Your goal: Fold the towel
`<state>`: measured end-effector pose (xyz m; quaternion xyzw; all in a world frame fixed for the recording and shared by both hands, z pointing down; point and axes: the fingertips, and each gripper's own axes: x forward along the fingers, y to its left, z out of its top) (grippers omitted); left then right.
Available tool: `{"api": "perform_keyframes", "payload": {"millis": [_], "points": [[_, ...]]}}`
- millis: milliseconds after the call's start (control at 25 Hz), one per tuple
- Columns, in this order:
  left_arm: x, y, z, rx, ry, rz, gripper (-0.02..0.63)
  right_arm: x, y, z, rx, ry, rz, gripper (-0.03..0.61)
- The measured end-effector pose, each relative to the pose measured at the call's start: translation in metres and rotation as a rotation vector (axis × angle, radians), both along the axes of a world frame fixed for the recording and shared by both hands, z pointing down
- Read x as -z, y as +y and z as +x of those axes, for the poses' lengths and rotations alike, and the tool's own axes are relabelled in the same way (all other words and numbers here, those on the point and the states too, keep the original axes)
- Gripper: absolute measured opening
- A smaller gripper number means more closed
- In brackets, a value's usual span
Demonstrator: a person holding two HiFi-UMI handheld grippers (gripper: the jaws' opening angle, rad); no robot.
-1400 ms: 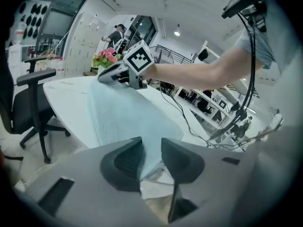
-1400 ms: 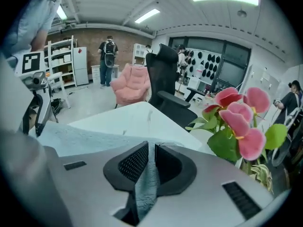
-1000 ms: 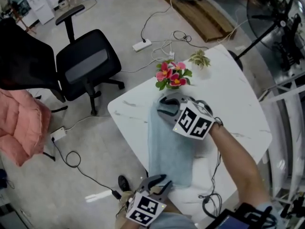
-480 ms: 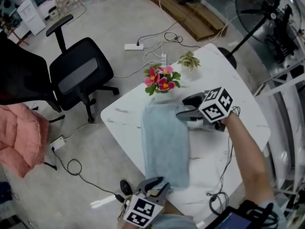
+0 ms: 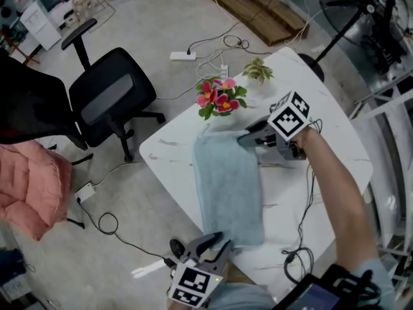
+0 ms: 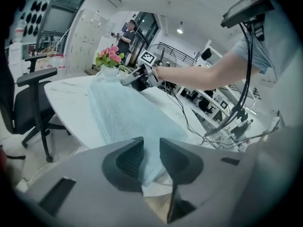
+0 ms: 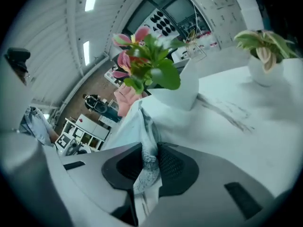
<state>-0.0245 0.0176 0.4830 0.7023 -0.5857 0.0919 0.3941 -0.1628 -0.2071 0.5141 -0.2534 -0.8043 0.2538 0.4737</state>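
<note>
A light blue towel [image 5: 229,186] lies as a long strip on the white marble table [image 5: 322,141]. My right gripper [image 5: 244,139] is at the towel's far right corner, beside the flower pot. In the right gripper view its jaws [image 7: 150,150] are closing, and a fold of towel [image 7: 142,122] is pinched between the pads. My left gripper [image 5: 210,243] is at the near end of the towel, at the table's edge. In the left gripper view the towel's near edge [image 6: 123,112] runs down between the narrow-set jaws of that gripper [image 6: 150,143].
A pot of pink flowers [image 5: 219,99] stands just past the towel's far end. A small potted plant [image 5: 258,73] is behind it. Cables [image 5: 303,237] trail over the table's near right. A black office chair [image 5: 106,99] and a pink cloth [image 5: 29,186] are on the floor side, left.
My right gripper left the towel's middle, swung out to the right, rolled over and came onto the far right corner, closing on it. The left gripper stayed put.
</note>
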Motion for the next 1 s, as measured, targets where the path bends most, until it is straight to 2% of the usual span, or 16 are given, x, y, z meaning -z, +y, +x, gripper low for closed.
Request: {"api": "perform_keyframes", "payload": {"millis": [120, 280, 560, 680, 1000], "points": [[0.011, 0.004, -0.007, 0.021, -0.009, 0.024, 0.107, 0.025, 0.004, -0.002, 0.021, -0.172, 0.072, 0.077], [0.021, 0.013, -0.005, -0.010, -0.039, 0.047, 0.107, 0.078, 0.023, 0.003, 0.065, -0.406, 0.211, 0.075], [0.034, 0.037, 0.006, -0.048, -0.074, 0.074, 0.107, 0.139, 0.071, 0.045, 0.167, -0.663, 0.481, 0.077], [0.038, 0.047, 0.014, -0.061, -0.085, 0.078, 0.107, 0.147, 0.094, 0.068, 0.223, -0.717, 0.583, 0.080], [0.038, 0.064, 0.037, -0.103, -0.086, 0.080, 0.104, 0.122, 0.153, 0.120, 0.357, -0.713, 0.728, 0.089]]}}
